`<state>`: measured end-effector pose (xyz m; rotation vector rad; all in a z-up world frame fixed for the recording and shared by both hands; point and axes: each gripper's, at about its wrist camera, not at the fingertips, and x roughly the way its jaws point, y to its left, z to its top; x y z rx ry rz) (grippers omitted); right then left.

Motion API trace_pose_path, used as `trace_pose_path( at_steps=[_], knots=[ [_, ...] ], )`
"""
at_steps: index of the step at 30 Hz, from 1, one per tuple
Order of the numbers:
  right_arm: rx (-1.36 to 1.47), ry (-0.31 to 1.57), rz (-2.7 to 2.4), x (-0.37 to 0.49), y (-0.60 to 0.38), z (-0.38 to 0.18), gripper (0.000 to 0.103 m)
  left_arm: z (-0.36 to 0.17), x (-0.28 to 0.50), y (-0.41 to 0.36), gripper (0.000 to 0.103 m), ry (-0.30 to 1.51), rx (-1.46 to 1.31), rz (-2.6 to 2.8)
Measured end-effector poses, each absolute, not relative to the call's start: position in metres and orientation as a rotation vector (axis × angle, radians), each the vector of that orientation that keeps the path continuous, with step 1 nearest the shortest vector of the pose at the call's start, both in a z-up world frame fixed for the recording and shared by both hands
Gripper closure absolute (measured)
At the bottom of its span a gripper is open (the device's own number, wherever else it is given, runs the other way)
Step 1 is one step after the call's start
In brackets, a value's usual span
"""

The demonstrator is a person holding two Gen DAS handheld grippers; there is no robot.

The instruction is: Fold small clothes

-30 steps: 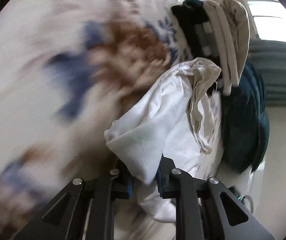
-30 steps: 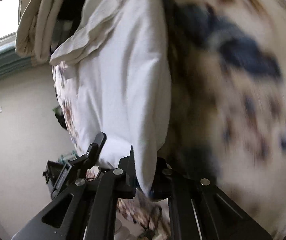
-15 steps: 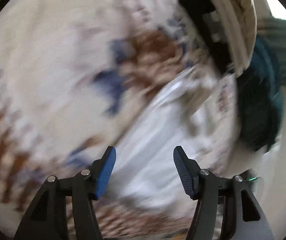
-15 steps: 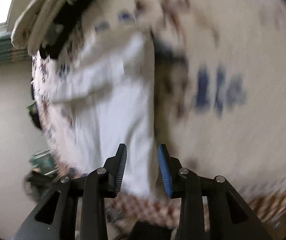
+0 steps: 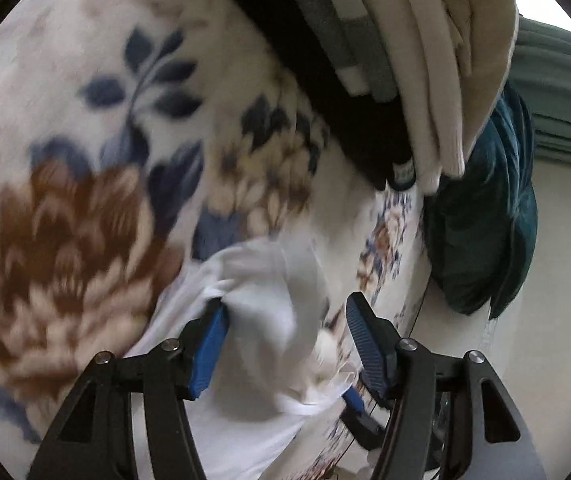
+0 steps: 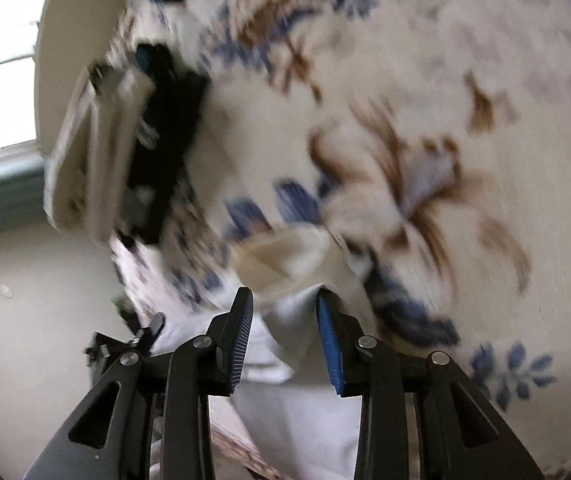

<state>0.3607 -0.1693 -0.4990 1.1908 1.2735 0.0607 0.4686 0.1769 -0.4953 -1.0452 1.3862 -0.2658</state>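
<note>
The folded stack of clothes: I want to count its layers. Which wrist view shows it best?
Left wrist: the folded stack fills the upper right, sharp, layers distinct. Right wrist shows it smaller, at left, motion-blurred.

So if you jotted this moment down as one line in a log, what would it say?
left gripper: open | right gripper: open | white garment: lying on floral blanket, between both jaws, unheld | folded pile: behind

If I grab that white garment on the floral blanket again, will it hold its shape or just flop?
Probably flop: the white garment lies crumpled in soft creases between the open left claw, so it looks thin and limp. Likely light too. On the fuzzy floral blanket, it would probably bunch up rather than slide if pushed.
</note>
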Motion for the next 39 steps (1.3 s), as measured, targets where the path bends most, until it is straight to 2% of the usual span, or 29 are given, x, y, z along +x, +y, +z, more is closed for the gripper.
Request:
trace_pose_path(
  at_steps=[4,11,15,21,27,28,30,34,35,36,37,38,39],
  knots=[
    [1.165,1.251,0.06,0.361,-0.172,-0.492,0.068,-0.491,0.469,0.189,0.046,1.337,-1.076,-0.249],
    [0.727,1.305,0.058,0.349,-0.171,-0.461,0.068,-0.47,0.433,0.201,0.046,1.329,-0.91,-0.171],
    [0.559,1.347,0.111,0.368,-0.157,-0.469,0.068,-0.479,0.432,0.192,0.046,1.352,-0.816,-0.164],
    [0.563,1.364,-0.009,0.406,-0.159,-0.503,0.068,-0.521,0.485,0.173,0.046,1.434,-0.729,-0.143],
    [0.792,1.296,0.056,0.395,-0.191,-0.491,0.068,-0.494,0.501,0.167,0.046,1.379,-0.682,-0.296],
    [0.798,1.297,0.074,0.392,-0.194,-0.49,0.066,-0.493,0.5,0.165,0.046,1.382,-0.679,-0.323],
    [0.78,1.324,0.08,0.385,-0.197,-0.494,0.049,-0.5,0.498,0.154,0.046,1.416,-0.637,-0.367],
    [0.775,1.432,0.163,0.382,-0.187,-0.519,0.049,-0.515,0.495,0.136,0.048,1.426,-0.579,-0.388],
    [0.768,1.446,0.167,0.38,-0.184,-0.522,0.049,-0.514,0.495,0.134,0.054,1.394,-0.556,-0.388],
    [0.752,1.428,0.169,0.38,-0.181,-0.521,0.058,-0.511,0.496,0.13,0.079,1.371,-0.538,-0.398],
    [0.733,1.399,0.168,0.379,-0.179,-0.517,0.072,-0.508,0.498,0.128,0.09,1.353,-0.505,-0.398],
    [0.697,1.375,0.152,0.379,-0.176,-0.512,0.093,-0.505,0.5,0.124,0.092,1.332,-0.465,-0.389],
    [0.671,1.347,0.138,0.379,-0.175,-0.505,0.094,-0.504,0.501,0.123,0.093,1.317,-0.455,-0.39]
  ],
)
